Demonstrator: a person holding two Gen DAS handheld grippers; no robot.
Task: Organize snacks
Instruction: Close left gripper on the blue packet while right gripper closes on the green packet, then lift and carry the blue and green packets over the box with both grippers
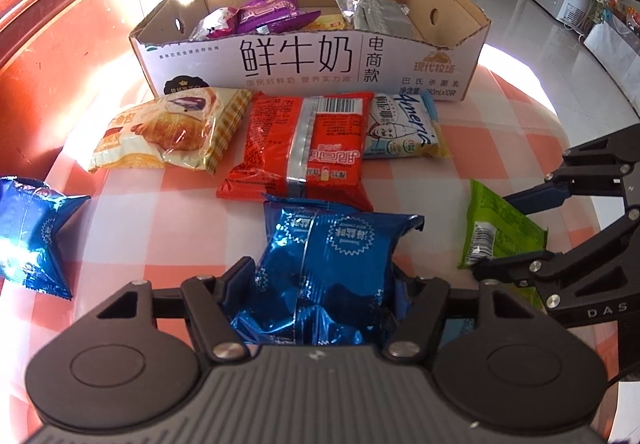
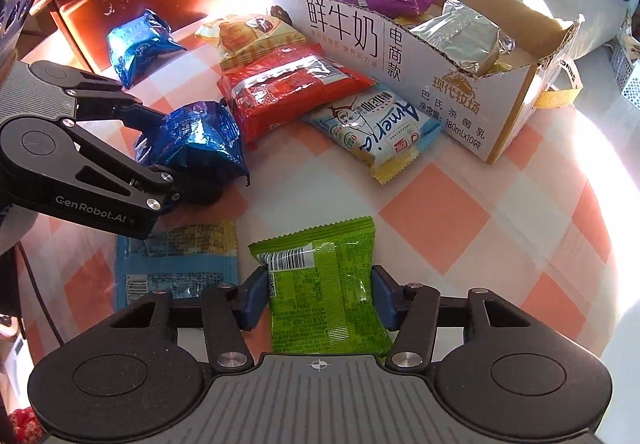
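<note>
My left gripper [image 1: 320, 280] is shut on a blue foil snack packet [image 1: 328, 256], whose sides crumple against both pads. In the right wrist view that same blue foil packet [image 2: 192, 139] sits between the left fingers, low over the checked cloth. My right gripper [image 2: 320, 294] is shut on a green snack packet [image 2: 324, 284], barcode side up, with a pad against each long edge. An open cardboard milk box [image 1: 304, 59] stands behind, holding purple, silver and yellow packets.
In front of the box lie a croissant packet [image 1: 168, 127], a red packet [image 1: 304, 147] and a pale blue packet [image 1: 404, 127]. A second blue foil packet [image 1: 32, 232] lies far left. A flat blue-yellow packet [image 2: 176, 264] lies beside the green one. Red wooden furniture [image 1: 60, 43] borders the table's left.
</note>
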